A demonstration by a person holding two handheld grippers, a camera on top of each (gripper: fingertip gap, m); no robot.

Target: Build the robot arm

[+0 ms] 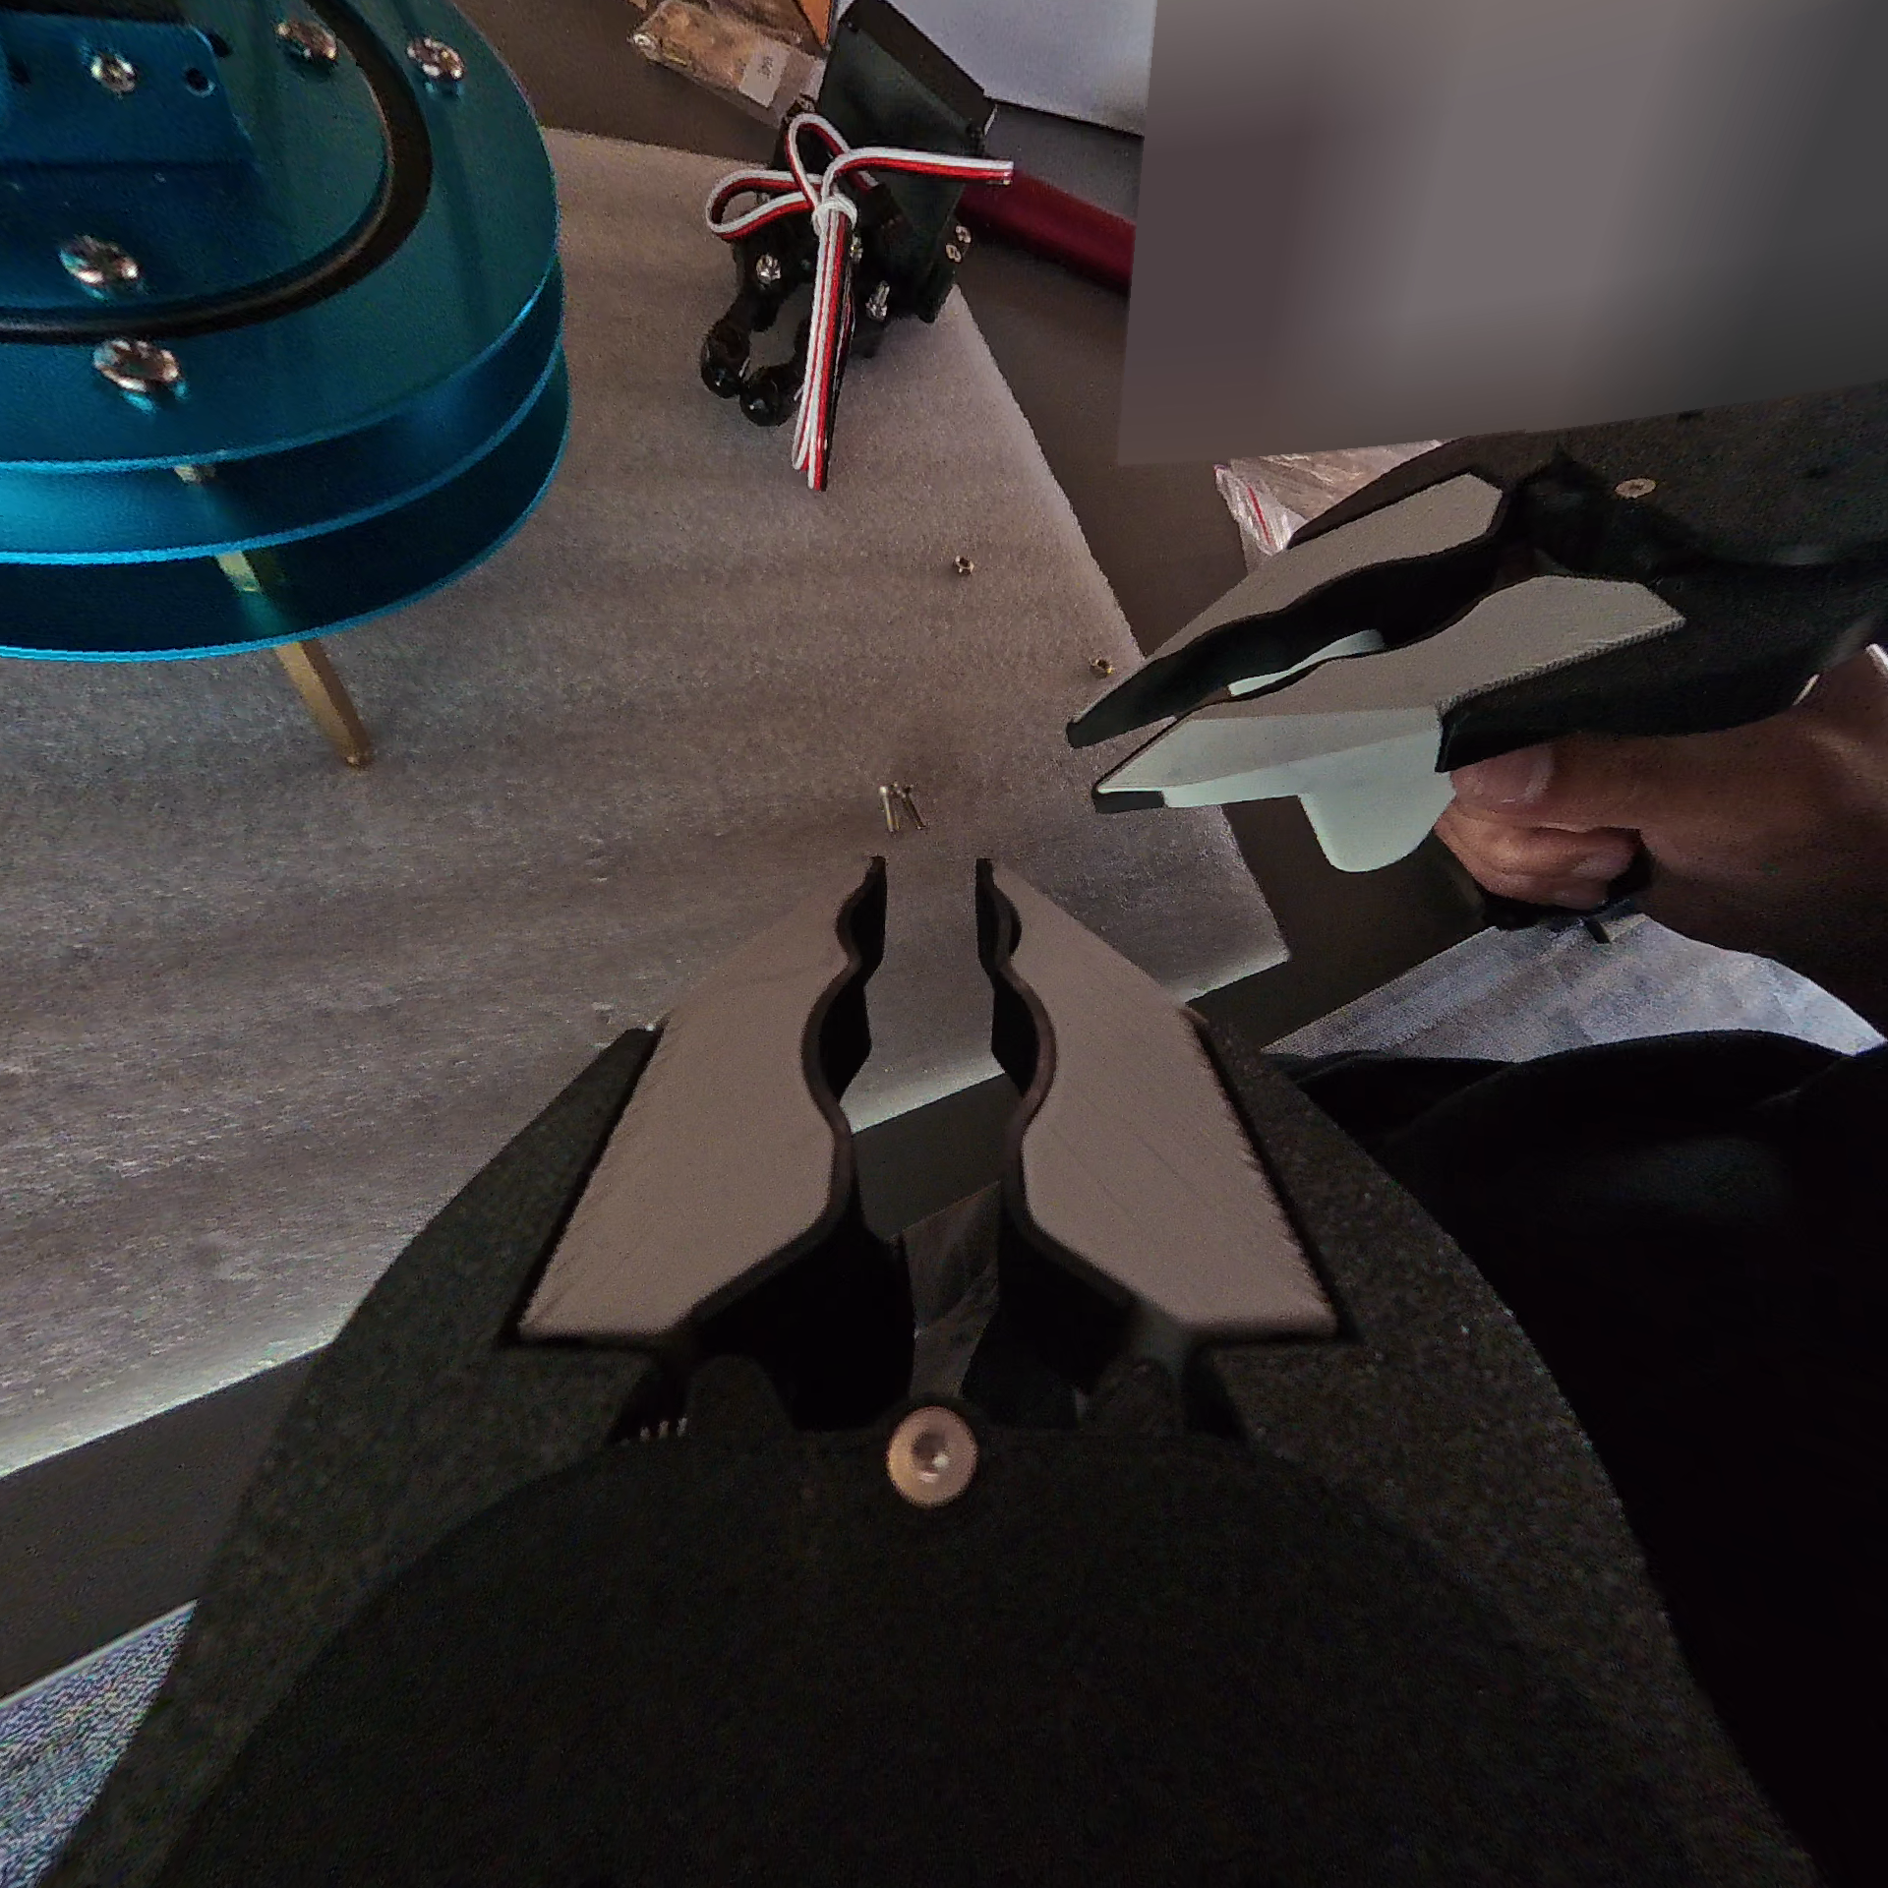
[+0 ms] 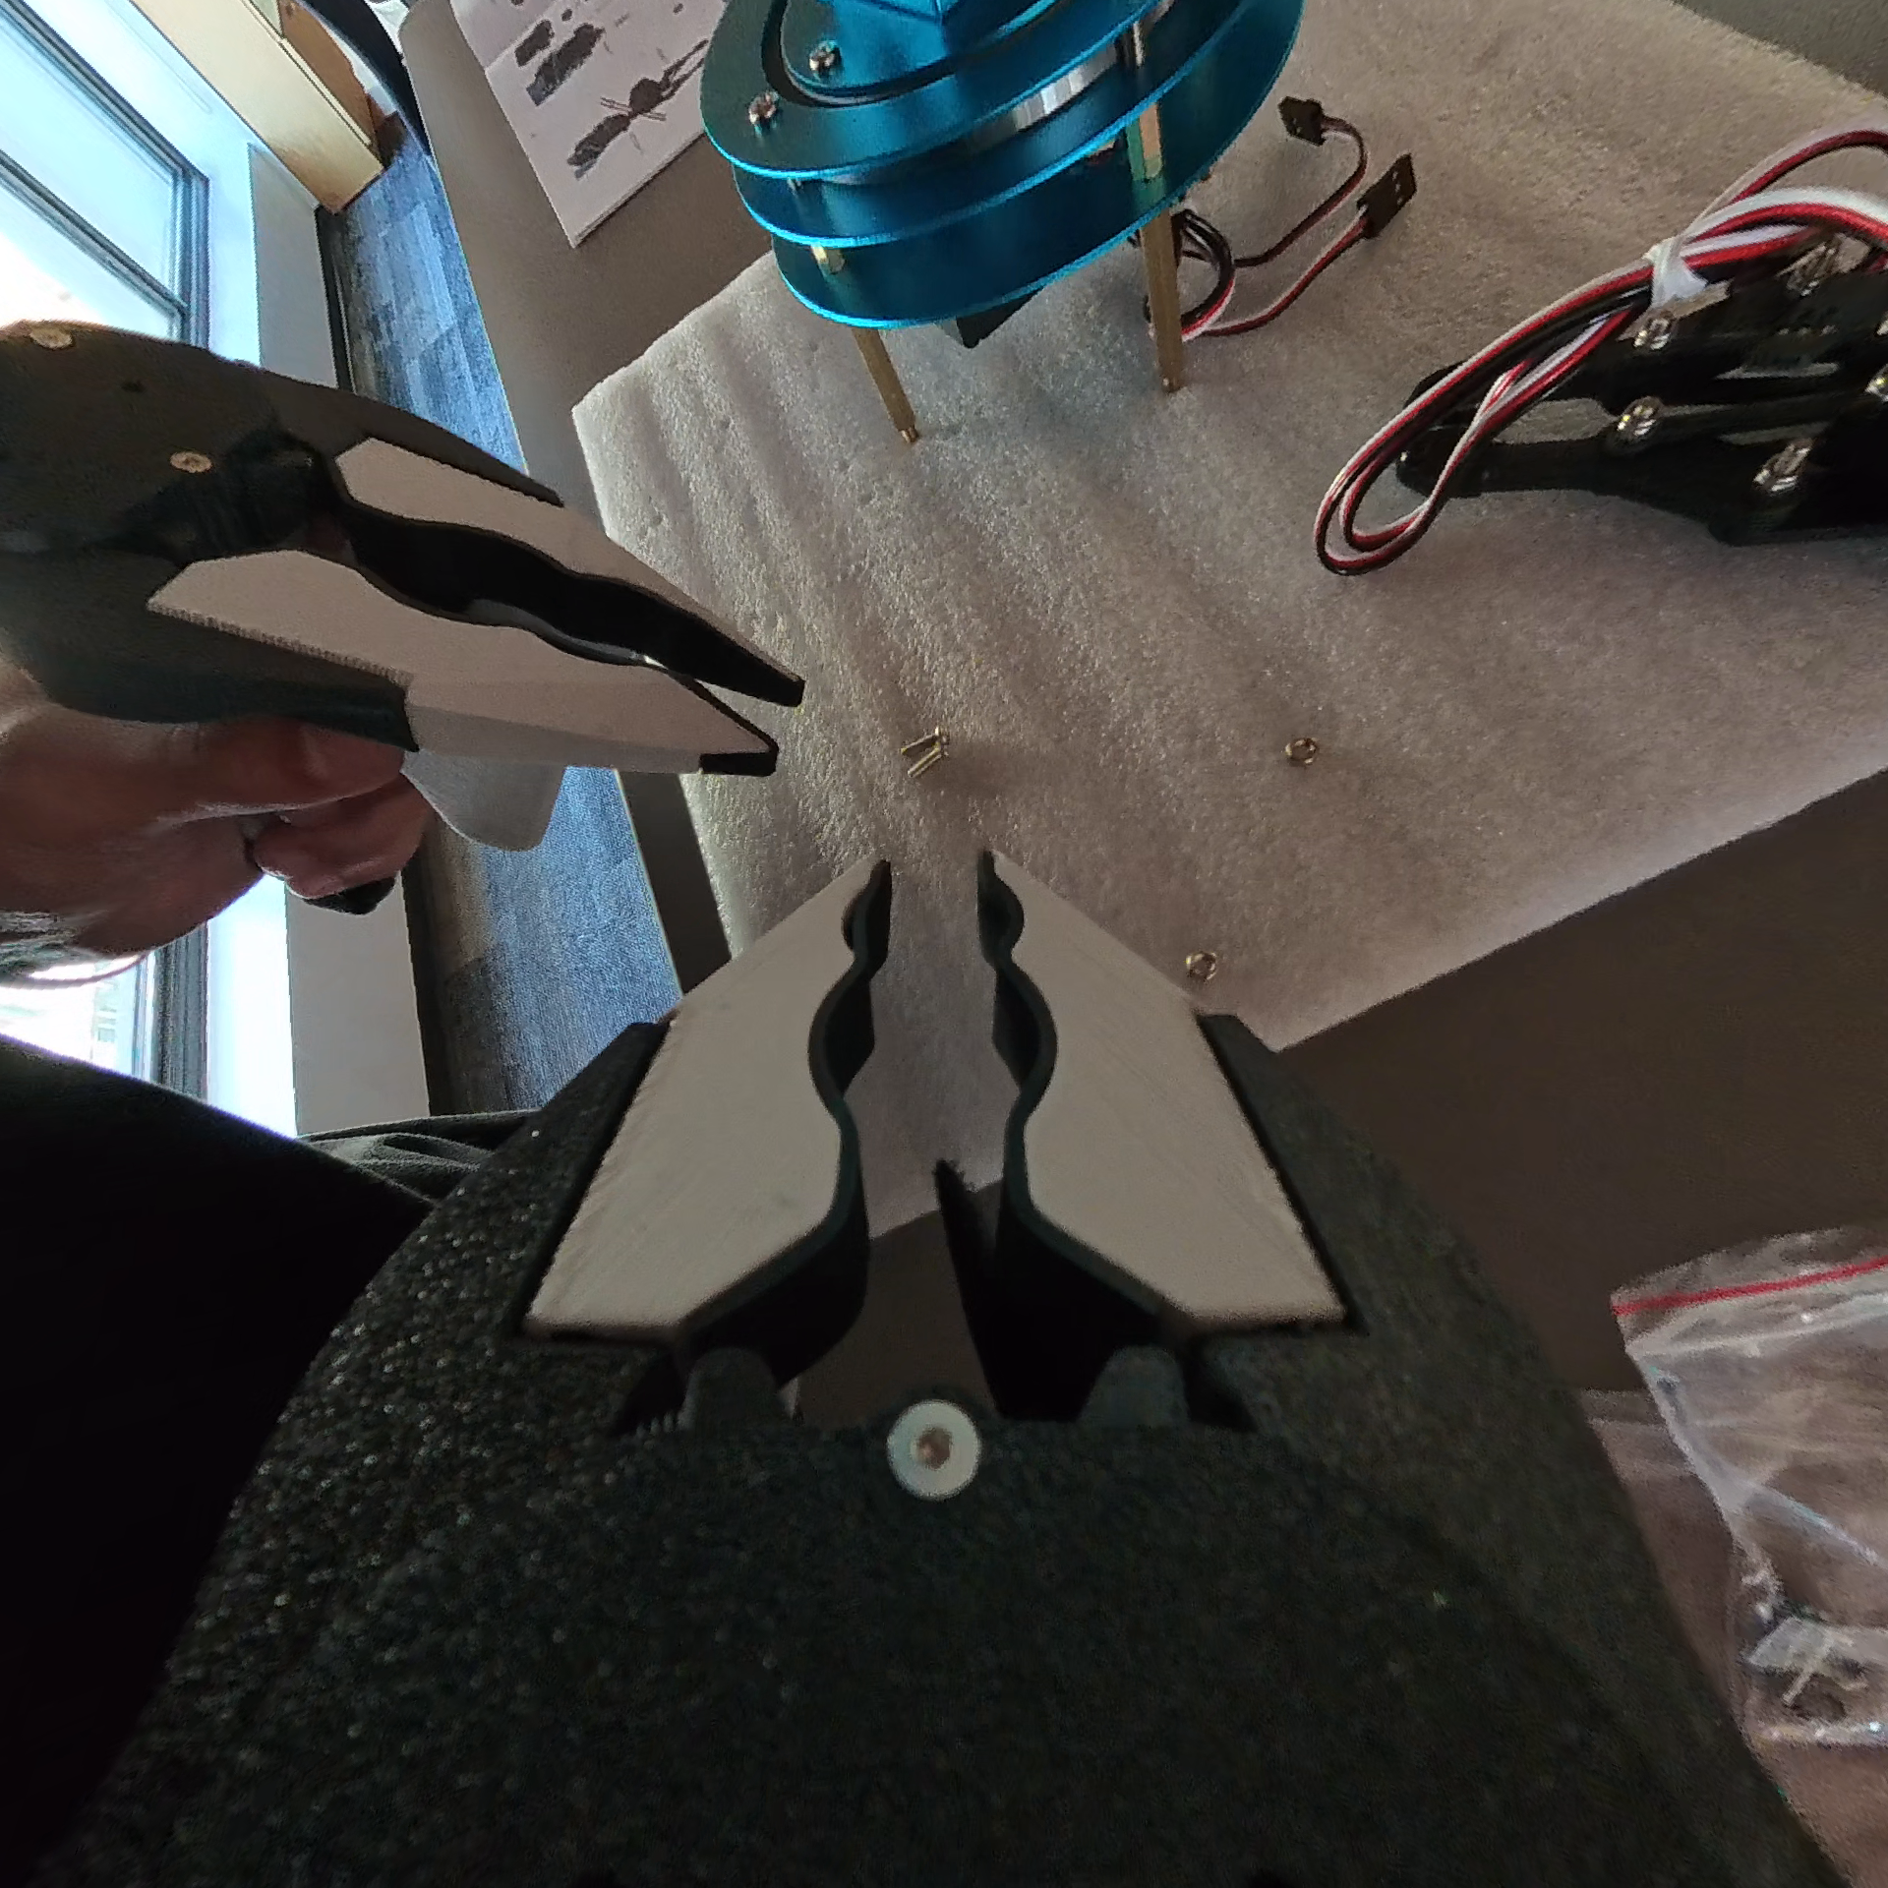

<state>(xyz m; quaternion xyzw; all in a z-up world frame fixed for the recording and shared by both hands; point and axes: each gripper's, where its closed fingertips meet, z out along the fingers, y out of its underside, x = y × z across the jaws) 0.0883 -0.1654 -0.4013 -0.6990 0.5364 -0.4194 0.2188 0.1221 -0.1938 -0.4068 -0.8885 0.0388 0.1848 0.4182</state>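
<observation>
Two small brass screws (image 1: 901, 807) lie together on a white foam mat (image 1: 572, 776). My left gripper (image 1: 932, 868) is open by a narrow gap and empty, its tips just short of the screws. My right gripper (image 1: 1089, 768), held by a hand, points at the screws from the right. In the right wrist view the screws (image 2: 925, 754) lie just ahead of my right gripper (image 2: 935, 866), which is open and empty. There the left gripper (image 2: 774, 727) comes in from the left, tips close to the screws.
A blue round stacked base (image 1: 255, 358) on brass standoffs stands far left on the mat; it also shows in the right wrist view (image 2: 981, 153). A black claw assembly with red-white wires (image 2: 1686, 429) lies far right. Two nuts (image 2: 1299, 751) (image 2: 1200, 962) lie loose. A plastic parts bag (image 2: 1767, 1481) sits off the mat.
</observation>
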